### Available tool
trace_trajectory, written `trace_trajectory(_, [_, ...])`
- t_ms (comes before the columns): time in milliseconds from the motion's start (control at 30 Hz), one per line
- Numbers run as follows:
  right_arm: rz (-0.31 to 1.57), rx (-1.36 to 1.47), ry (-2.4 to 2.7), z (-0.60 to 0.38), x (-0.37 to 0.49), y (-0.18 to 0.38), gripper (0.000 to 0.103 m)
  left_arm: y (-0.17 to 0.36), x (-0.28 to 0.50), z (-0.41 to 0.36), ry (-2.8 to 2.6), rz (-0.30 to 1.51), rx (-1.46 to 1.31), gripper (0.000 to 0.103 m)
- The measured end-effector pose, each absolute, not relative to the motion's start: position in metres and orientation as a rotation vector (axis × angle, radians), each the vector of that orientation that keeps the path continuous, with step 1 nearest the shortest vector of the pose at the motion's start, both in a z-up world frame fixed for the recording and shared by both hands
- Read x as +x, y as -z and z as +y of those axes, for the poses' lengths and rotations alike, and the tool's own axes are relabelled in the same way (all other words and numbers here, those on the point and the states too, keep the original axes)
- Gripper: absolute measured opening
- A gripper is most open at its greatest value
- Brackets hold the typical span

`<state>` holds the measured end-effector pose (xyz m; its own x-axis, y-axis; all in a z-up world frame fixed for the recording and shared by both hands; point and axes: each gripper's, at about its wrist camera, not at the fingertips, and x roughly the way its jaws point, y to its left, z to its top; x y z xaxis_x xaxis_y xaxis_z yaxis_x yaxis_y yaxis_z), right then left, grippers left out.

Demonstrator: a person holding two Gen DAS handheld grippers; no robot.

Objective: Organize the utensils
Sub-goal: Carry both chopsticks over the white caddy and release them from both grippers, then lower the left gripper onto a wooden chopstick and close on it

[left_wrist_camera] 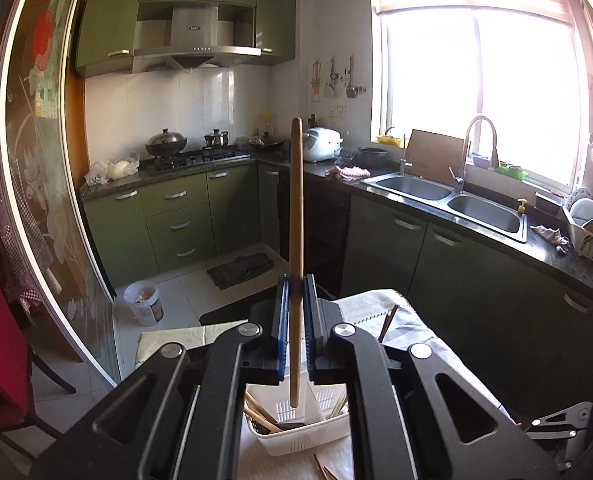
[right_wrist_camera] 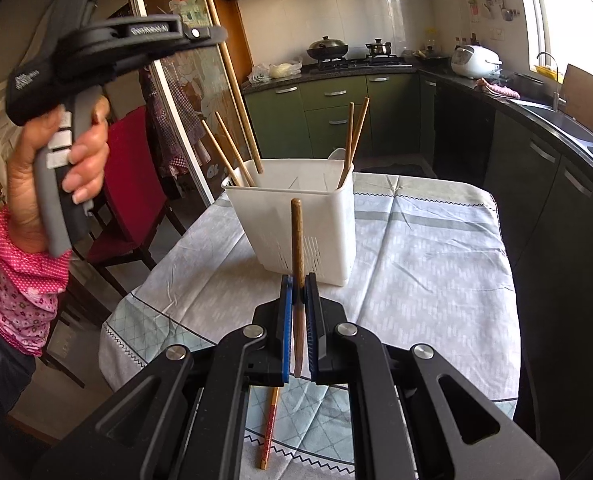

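Note:
My left gripper [left_wrist_camera: 295, 286] is shut on a long light wooden utensil handle [left_wrist_camera: 295, 208] held upright, its lower end hanging over the white utensil basket [left_wrist_camera: 296, 436], which holds several chopsticks. In the right wrist view the left gripper's body [right_wrist_camera: 108, 48] is raised at upper left, in a hand. My right gripper [right_wrist_camera: 297, 284] is shut on a dark wooden stick [right_wrist_camera: 297, 236], upright, in front of the white basket [right_wrist_camera: 296, 216] on the table. Light chopsticks [right_wrist_camera: 232, 148] lean in its left compartment and darker ones [right_wrist_camera: 354, 136] in its right.
A red-patterned chopstick [right_wrist_camera: 269, 428] lies on the pale tablecloth [right_wrist_camera: 424, 260] below my right gripper. More chopsticks [left_wrist_camera: 321, 470] lie on the cloth by the basket. A red chair [right_wrist_camera: 130, 184] stands left of the table. Dark counters with a sink [left_wrist_camera: 448, 196] run along the right.

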<state>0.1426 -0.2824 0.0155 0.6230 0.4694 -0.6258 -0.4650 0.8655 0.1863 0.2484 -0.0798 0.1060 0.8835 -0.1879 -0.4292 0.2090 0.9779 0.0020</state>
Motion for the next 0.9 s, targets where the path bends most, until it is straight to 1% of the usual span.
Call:
trace_trajectory(200, [0.679, 0.004, -0.548, -0.281, 0.143, -0.039, 0.007, -0.057, 0.27, -0.076, 0.178, 0.55, 0.071, 0.007])
trace_trajectory(333, [0.628, 0.021, -0.555, -0.28, 0.148, -0.064, 0.007, -0.034, 0.27, -0.069, 0.182, 0.598, 0.073, 0.008])
trace_trajectory(433, [0.579, 0.039, -0.559, -0.277, 0.156, -0.089, 0.007, -0.032, 0.266, -0.06, 0.187, 0.607, 0.051, 0.014])
trace_trajectory(500, [0.545, 0.046, -0.562, -0.274, 0.162, -0.105, 0.007, -0.036, 0.257, -0.05, 0.19, 0.593, 0.034, 0.023])
trace_trajectory(533, [0.528, 0.049, -0.56, -0.272, 0.165, -0.113, 0.007, -0.04, 0.252, -0.047, 0.186, 0.581, 0.028, 0.025])
trace_trajectory(600, [0.497, 0.054, -0.553, -0.268, 0.174, -0.127, 0.007, -0.046, 0.239, -0.039, 0.173, 0.556, 0.02, 0.031])
trace_trajectory(767, [0.42, 0.093, -0.506, -0.261, 0.208, -0.156, 0.007, -0.045, 0.208, -0.024, 0.176, 0.571, 0.001, 0.033])
trace_trajectory(833, [0.417, 0.102, -0.474, -0.258, 0.228, -0.158, 0.007, -0.04, 0.199, -0.019, 0.175, 0.595, 0.001, 0.035])
trace_trajectory(900, [0.457, 0.087, -0.451, -0.25, 0.247, -0.149, 0.007, -0.032, 0.191, -0.017, 0.18, 0.621, 0.002, 0.037])
